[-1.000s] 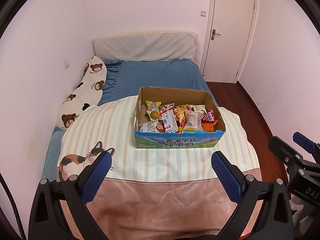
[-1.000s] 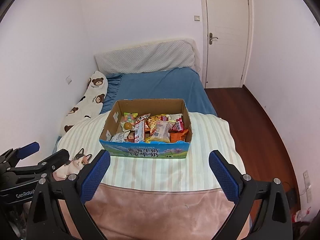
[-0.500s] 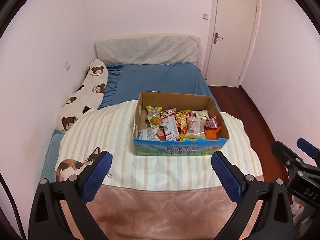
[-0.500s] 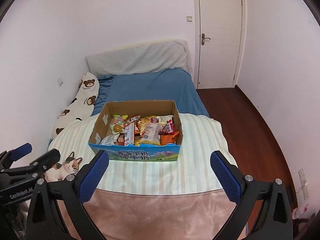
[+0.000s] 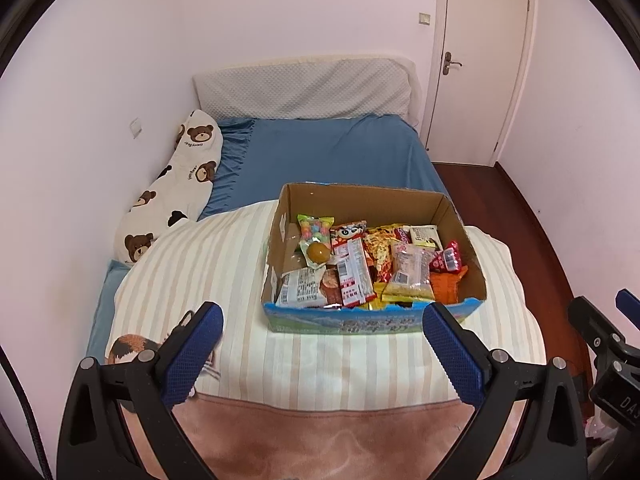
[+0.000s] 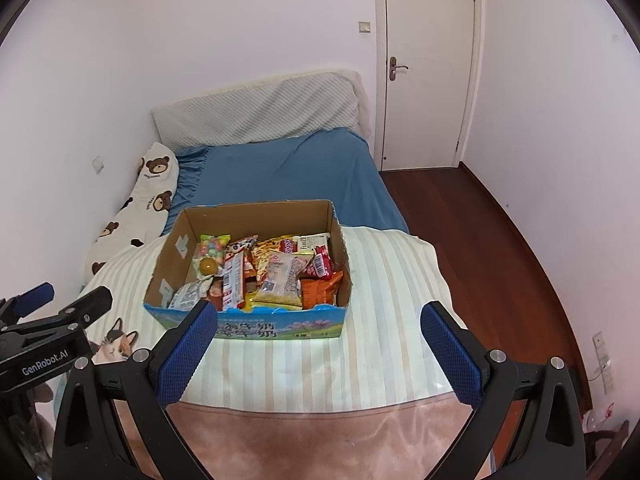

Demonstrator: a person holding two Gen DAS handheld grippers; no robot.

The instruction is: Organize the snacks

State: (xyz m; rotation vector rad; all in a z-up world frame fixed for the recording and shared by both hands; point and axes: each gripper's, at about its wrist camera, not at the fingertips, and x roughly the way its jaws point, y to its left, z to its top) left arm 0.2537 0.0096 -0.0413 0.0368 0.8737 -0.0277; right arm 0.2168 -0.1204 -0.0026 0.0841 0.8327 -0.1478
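The left gripper (image 5: 322,334) hung wide open above the quilt (image 5: 208,264); the snack box (image 5: 372,322) sat just ahead between its fingertips, pillow (image 5: 172,196) far ahead-left.

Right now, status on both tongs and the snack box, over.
Left tongs open, empty. Right tongs open, empty. Snack box full, on the striped blanket, untouched. Nothing between tongs and box.

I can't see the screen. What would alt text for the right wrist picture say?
An open cardboard box packed with snack packets sits on a striped quilt on a bed. The right gripper hangs open before it, empty; the left gripper shows at the left edge.
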